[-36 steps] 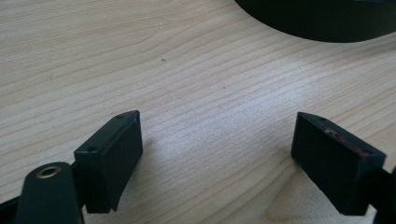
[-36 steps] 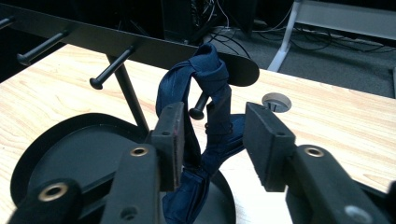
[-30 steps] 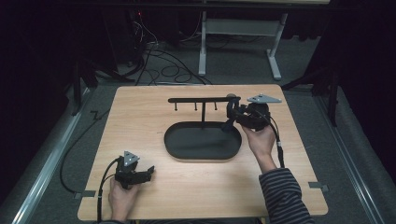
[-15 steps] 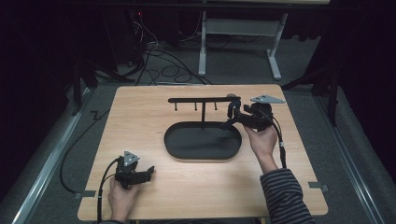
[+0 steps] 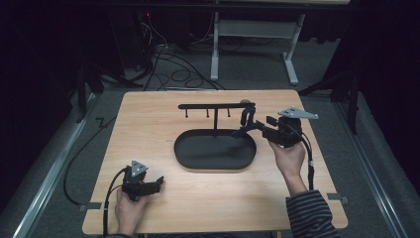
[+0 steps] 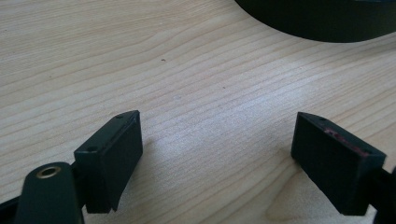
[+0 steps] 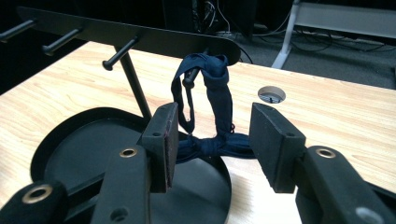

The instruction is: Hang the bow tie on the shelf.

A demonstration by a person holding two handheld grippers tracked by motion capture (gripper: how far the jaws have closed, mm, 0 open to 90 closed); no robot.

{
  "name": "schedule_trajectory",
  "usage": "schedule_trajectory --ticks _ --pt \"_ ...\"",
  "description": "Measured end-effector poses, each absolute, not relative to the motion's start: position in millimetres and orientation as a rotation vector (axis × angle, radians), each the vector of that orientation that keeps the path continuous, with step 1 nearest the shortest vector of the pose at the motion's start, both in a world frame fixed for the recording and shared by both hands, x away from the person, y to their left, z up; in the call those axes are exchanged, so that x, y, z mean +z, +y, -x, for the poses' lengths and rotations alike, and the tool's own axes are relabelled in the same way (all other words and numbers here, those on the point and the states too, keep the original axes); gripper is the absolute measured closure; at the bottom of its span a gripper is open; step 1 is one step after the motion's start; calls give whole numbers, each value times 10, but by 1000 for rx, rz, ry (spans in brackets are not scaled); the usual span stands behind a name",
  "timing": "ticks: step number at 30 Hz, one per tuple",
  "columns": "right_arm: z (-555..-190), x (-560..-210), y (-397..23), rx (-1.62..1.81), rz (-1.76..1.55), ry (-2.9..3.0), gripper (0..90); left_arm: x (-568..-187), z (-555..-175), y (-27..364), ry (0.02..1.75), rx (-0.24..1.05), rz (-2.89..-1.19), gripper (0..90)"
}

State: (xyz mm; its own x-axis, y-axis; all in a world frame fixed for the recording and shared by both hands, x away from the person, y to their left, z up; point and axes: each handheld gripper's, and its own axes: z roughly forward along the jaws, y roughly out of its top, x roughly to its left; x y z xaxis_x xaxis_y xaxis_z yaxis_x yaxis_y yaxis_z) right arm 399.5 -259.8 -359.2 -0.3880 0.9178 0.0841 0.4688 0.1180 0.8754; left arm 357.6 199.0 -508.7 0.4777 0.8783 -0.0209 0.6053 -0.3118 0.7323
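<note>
A black stand has a peg bar [image 5: 213,105] on a post over an oval base tray [image 5: 198,153]. A dark blue fabric band [image 7: 219,98] hangs from the bar's rightmost peg [image 5: 244,115]. Its knotted lower end lies across the gap at the tips of my right gripper [image 7: 212,126]. That gripper [image 5: 242,128] stands open at the tray's right rim, its jaws just closed a little, and I cannot tell whether the pads touch the band. My left gripper [image 5: 158,182] rests open at the table's front left with only bare wood between its jaws [image 6: 217,135].
The wooden table [image 5: 148,129] has a round cable hole [image 7: 272,94] behind the stand. The tray's edge [image 6: 317,28] lies ahead of the left gripper. Cables and a white table frame [image 5: 257,34] are on the floor beyond the far edge.
My right gripper has drawn back to the right and towards the person, away from the peg bar. The band stays on the peg. The left hand has not moved.
</note>
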Motion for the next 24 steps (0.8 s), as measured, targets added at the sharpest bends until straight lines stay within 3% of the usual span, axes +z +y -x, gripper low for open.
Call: schedule_trajectory --ticks 24 --pt "-3389 -3718 -2973 1279 -1367 1914 535 -5087 -3576 1991 1223 507 -2037 170"
